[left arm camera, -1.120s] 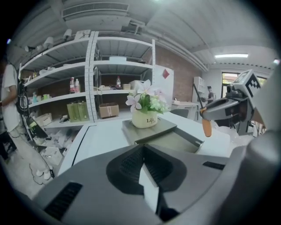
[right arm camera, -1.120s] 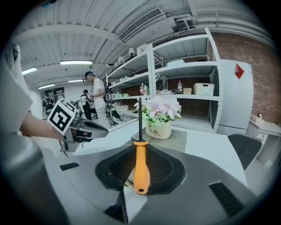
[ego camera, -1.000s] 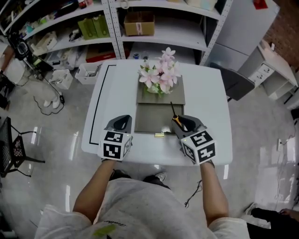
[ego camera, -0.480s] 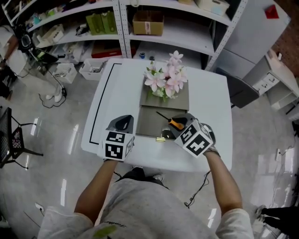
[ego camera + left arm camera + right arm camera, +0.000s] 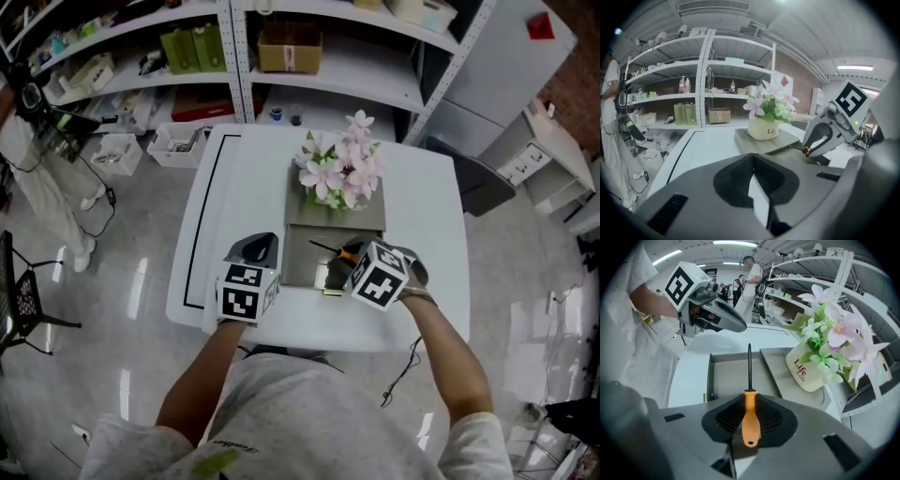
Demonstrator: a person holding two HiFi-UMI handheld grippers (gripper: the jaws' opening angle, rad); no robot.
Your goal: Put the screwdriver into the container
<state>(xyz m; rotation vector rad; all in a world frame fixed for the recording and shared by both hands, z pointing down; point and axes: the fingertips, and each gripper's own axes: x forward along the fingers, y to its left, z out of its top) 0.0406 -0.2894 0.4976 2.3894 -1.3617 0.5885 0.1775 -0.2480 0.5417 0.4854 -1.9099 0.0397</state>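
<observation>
Metal shelving (image 5: 281, 56) lines the back of the room, and a white table (image 5: 234, 187) stands before it; at its near left the left gripper (image 5: 258, 249) hangs over bare tabletop with its jaws pressed together on nothing, probably parked there so as not to block the middle; in the middle lies the grey container (image 5: 305, 262), a shallow open tray, empty as far as I can see; just behind it a flower pot (image 5: 339, 178) sits on a grey slab (image 5: 366, 216), which leaves the near tray as the only open target; to the right the right gripper (image 5: 364, 258) clamps the orange handle of the screwdriver (image 5: 337, 250), shaft pointing out over the tray's floor, seemingly so the tip leads in and the tool can land flat; whether it touches the floor I cannot tell.
</observation>
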